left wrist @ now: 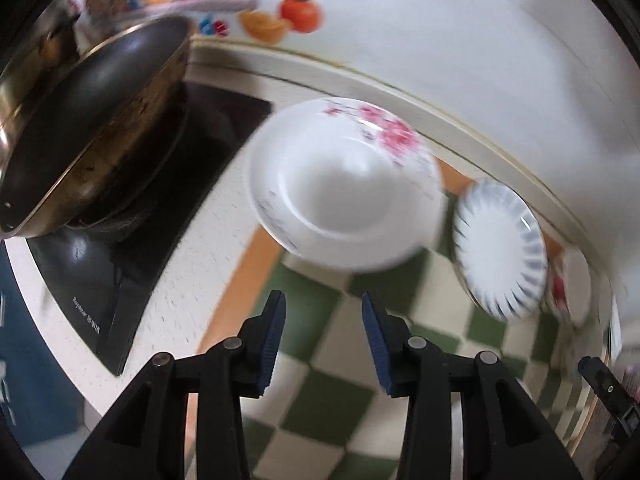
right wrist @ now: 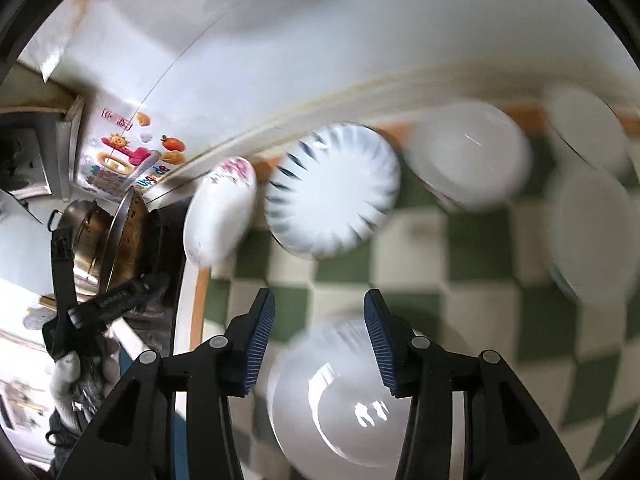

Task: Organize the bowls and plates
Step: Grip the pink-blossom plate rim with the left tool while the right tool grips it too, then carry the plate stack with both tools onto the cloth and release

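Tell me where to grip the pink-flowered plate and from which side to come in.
Grip the pink-flowered plate by its rim, on the near edge that faces the left gripper. It lies flat on the checked cloth, so only the thin raised rim offers a hold: one finger probably over the lip, one under. The fingers are already open and the cloth between looks clear.

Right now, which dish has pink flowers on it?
The floral plate, directly ahead of the open left gripper. The neighbouring plate has blue-grey rim streaks instead.

Bright, motion-blurred fisheye views with glare, bent dark edges.
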Demonstrator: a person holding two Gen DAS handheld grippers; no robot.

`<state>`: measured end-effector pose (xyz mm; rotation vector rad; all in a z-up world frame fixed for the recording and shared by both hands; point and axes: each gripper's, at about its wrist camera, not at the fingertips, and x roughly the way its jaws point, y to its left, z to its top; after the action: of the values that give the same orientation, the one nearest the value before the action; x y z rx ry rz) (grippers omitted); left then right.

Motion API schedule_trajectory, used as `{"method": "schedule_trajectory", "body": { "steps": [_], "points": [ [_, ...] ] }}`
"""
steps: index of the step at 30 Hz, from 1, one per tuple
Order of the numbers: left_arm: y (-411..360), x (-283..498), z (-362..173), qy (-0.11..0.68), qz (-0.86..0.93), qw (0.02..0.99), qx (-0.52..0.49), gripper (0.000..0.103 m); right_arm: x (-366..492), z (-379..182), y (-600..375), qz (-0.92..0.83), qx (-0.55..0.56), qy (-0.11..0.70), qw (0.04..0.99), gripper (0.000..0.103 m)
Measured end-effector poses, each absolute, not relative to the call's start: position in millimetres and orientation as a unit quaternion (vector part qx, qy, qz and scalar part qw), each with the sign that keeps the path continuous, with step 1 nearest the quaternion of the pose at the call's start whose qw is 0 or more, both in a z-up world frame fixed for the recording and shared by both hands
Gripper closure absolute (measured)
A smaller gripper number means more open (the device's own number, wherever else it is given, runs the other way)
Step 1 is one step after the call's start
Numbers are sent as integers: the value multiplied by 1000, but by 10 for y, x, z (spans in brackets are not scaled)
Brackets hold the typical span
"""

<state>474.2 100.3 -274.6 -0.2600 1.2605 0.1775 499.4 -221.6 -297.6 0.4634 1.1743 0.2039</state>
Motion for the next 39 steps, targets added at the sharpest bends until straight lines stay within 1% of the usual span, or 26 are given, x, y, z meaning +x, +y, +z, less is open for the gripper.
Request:
{"method": "schedule_trajectory", "body": {
  "steps": [4, 9, 13, 21, 24, 26, 27, 28, 31, 39],
  "points": [
    [1321, 5012, -3002, 592, 112, 785, -143, 66, 5607, -3067, -1663, 124, 192, 547, 805, 54],
    [1505, 5258, -3203, 601, 124, 775, -152, 66, 6400, -3324, -1011, 128, 111, 563, 809, 54],
    [1516, 5373, -3285, 603, 133, 776, -128, 66, 6839, -3556, -749, 130, 60, 570, 809, 54],
    [1592, 5530, -3458, 615, 125, 767, -134, 66, 7457, -4007, -483, 138, 31, 594, 792, 55],
    [1566, 5586, -3513, 618, 125, 766, -124, 66, 7566, -4138, -429, 151, 46, 605, 780, 61],
    [1567, 5603, -3530, 617, 125, 768, -121, 67, 7618, -4208, -402, 155, 50, 612, 774, 73],
    [1574, 5605, -3537, 615, 127, 769, -120, 70, 7640, -4247, -386, 161, 55, 616, 769, 77],
    [1583, 5609, -3541, 614, 128, 769, -120, 71, 7656, -4285, -370, 169, 61, 620, 764, 86],
    [1619, 5602, -3536, 610, 127, 771, -130, 74, 7629, -4276, -338, 169, 50, 610, 773, 86],
    [1595, 5537, -3502, 606, 118, 775, -139, 75, 7485, -4201, -496, 171, 69, 604, 776, 88]
  ]
}}
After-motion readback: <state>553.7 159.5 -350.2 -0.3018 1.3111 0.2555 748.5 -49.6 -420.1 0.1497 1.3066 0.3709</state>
